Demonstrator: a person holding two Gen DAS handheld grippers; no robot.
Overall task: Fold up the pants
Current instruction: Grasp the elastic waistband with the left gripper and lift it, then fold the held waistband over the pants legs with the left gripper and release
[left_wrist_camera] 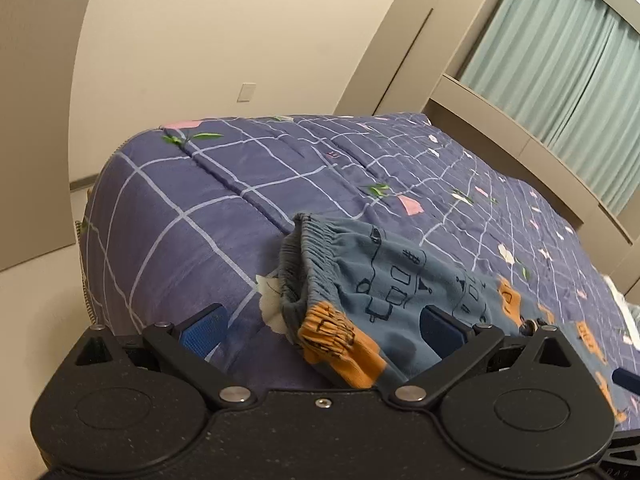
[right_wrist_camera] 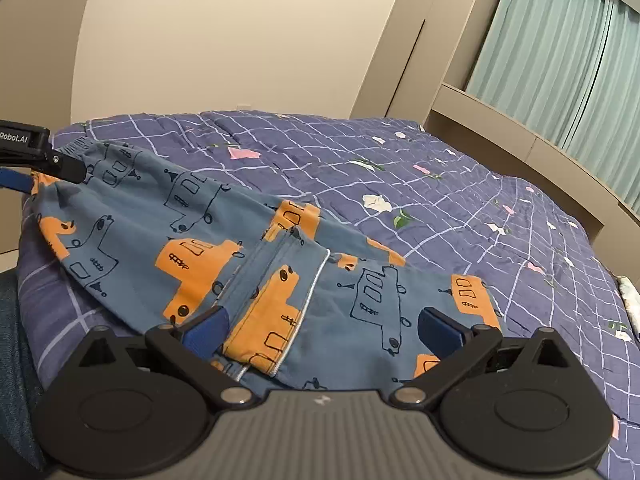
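Soft blue cotton-looking knit, printed with orange and outlined trucks: the pants (right_wrist_camera: 248,240) lying across the purple checked bedspread (right_wrist_camera: 460,184), spread from the left edge to the lower centre of the right wrist view. In the left wrist view, bunched at lower centre, with the elastic waistband (left_wrist_camera: 320,236) gaping open and standing up in ruffles. In the right wrist view, one hemmed leg end (right_wrist_camera: 280,296) doubled back over the rest, low and just left of centre.

Left gripper (left_wrist_camera: 324,320) spread to its widest, blue pads either side of the waistband end, nothing pinched. Right gripper (right_wrist_camera: 324,324) likewise wide open above the leg end, cloth below the fingers but not clamped.

Likely light and limp, no stiffness anywhere except the gathered elastic; apt to sag, stretch and drag along the bedspread rather than slide cleanly. Best taken at doubled edges: the waistband corner for the left, the stitched hem for the right, with both layers caught together. A pinch mid-fabric would probably lift one layer only and leave a wrinkle.
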